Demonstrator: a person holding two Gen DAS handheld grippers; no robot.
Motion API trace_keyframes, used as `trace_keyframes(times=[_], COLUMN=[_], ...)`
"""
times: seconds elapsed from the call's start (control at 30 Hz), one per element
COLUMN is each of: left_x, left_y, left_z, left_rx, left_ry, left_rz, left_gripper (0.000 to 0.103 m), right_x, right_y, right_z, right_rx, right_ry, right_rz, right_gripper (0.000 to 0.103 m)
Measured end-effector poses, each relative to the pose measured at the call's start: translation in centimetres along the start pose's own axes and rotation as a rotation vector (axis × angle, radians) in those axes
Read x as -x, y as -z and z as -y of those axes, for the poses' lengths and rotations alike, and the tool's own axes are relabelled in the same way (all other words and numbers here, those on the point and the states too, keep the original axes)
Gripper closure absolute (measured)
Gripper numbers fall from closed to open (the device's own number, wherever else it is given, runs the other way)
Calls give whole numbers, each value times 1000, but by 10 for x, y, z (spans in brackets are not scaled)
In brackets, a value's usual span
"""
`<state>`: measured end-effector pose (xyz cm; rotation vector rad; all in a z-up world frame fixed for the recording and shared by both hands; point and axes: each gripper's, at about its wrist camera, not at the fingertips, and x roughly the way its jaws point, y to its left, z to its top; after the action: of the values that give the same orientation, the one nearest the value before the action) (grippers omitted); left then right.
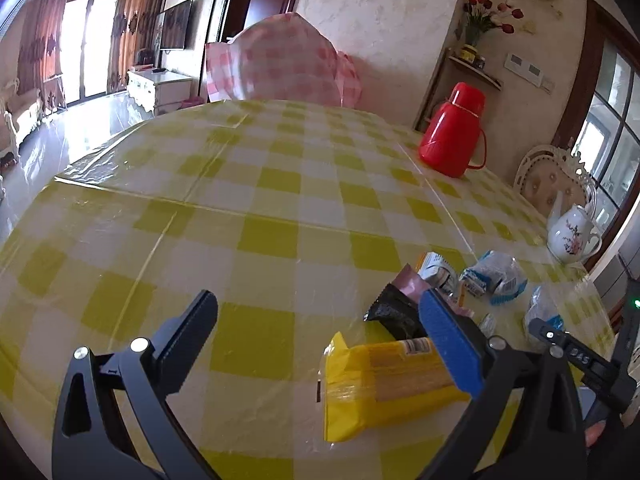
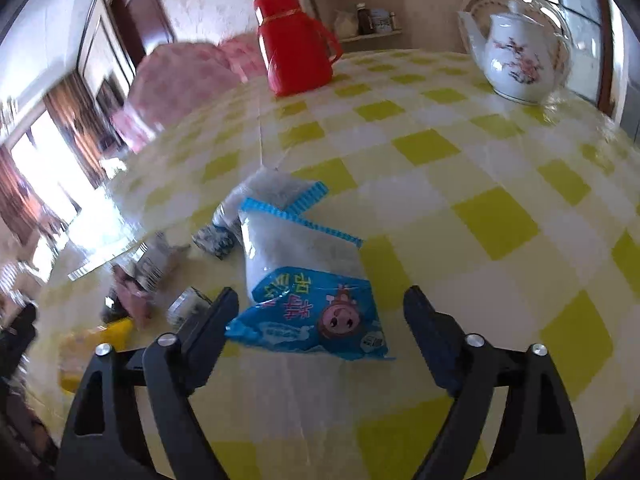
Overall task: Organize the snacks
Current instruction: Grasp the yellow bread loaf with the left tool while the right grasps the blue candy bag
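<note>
The checked yellow tabletop (image 1: 280, 184) carries everything. Far ahead of the left tool (image 1: 320, 344) stands a red thermos jug (image 1: 454, 130), with a white teapot (image 1: 572, 236) off to its right. The left tool's jaws stand wide with nothing held; the yellow snack packet (image 1: 384, 384) lies flat just inside its right finger, long axis running crosswise between the jaws. The right tool (image 2: 320, 320) is also spread wide and holds nothing; the blue-and-clear snack bag (image 2: 308, 280) lies between its fingertips, long axis pointing away, printed end nearest. Smaller wrappers (image 2: 160, 264) cluster left.
</note>
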<state>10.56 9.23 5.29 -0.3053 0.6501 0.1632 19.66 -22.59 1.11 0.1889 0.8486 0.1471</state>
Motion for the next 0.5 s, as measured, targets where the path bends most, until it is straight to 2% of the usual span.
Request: trace_keyframes(times=[0.13,0.2,0.27,0.37,0.5], left_x=[2,0,-4,-9,-14], left_y=[-2,-1,0,1,3], left_z=[7,10,11,11,9], left_rx=[-39,-56,-59,-53,-37], left_ry=[20,29,41,58,81], left_rz=[10,-3,-22,-50,-79], left_gripper=[2,2,2,2,2], right_x=[-11,-8,1,13,45], right_y=[-4,-2,4,15,41], right_z=[-9,-8,-12,-13,-22], right_rx=[55,67,115,146,288], right_ry=[16,5,46,41,76], right_rz=[-26,-18,-3,-6,-5], right_gripper=[21,38,44,44,46])
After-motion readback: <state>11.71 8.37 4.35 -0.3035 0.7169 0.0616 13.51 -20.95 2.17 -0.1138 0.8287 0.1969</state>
